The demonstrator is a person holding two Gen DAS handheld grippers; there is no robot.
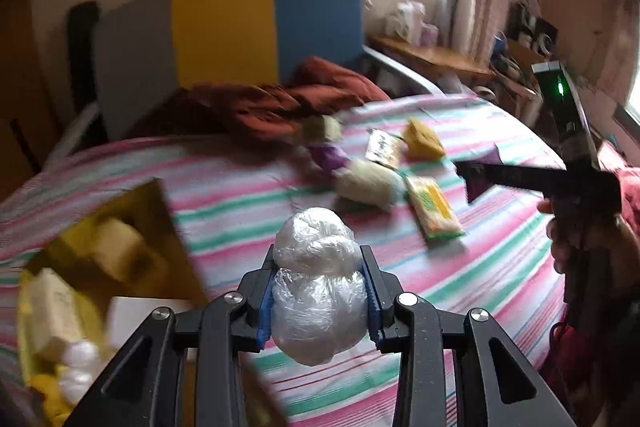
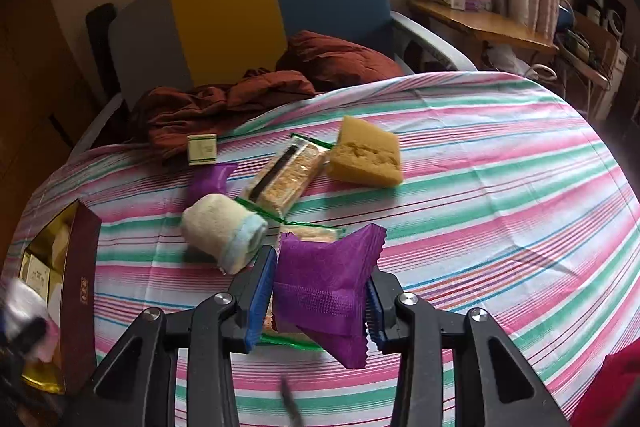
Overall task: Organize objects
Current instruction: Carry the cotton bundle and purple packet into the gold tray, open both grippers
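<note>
Currently I hold: left hand-held gripper point(image 1: 318, 297) clamping plastic-wrapped bundle point(image 1: 318, 287), gold box point(image 1: 104, 267) lower-left of it; right hand-held gripper point(image 2: 320, 301) clamping purple packet point(image 2: 328, 279).

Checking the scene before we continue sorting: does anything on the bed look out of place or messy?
A rumpled rust-red cloth lies bunched at the striped sheet's far edge, partly hanging off. The snacks are scattered unevenly, and a rolled towel lies among them. Nothing looks spilled or damaged.
</note>
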